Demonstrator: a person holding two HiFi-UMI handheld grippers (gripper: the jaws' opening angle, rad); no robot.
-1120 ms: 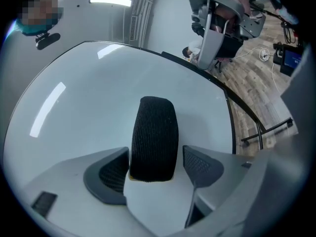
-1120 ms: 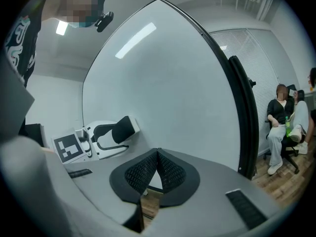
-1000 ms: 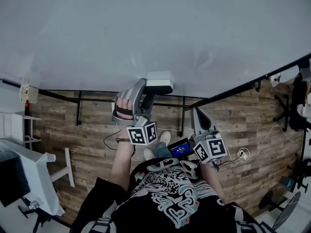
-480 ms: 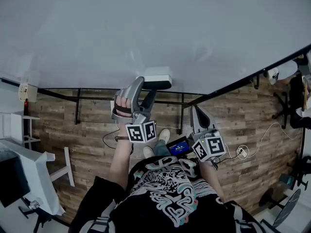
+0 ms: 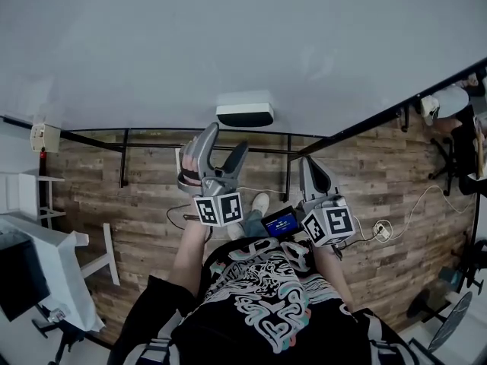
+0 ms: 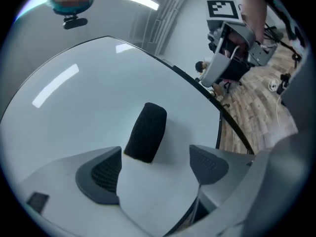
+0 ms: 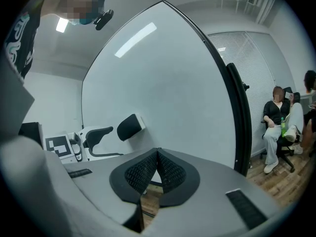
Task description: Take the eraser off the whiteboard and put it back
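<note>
Close to the person's body, the grey right tool [image 5: 309,166] hung with its black pads pressed together on nothing, well apart from everything the task concerns and pointing at the board from low on the right. Just ahead of it, the grey left tool [image 5: 227,138] had changed most. A second before, its jaws sat around the eraser at the board; now they were spread wide and drawn back toward the person, with only bare board showing between the pads in the left gripper view [image 6: 155,168]. Beyond those open jaws, the small oblong eraser with a black textured face and a white plastic back [image 6: 146,131] sat by itself on the large glossy whiteboard [image 5: 228,36], low down near the board's bottom edge, touching neither tool. Since it stayed there with nothing holding it, the put-back step looked finished, and the task was probably all but done. From the head view the eraser [image 5: 245,111] lay with its long axis running left to right, along the board's lower edge. It appeared steeply tilted in the left gripper view only because that tool was rolled. In the right gripper view the eraser's [image 7: 129,126] white side seemed to lie against the board, its black face out toward the person.
</note>
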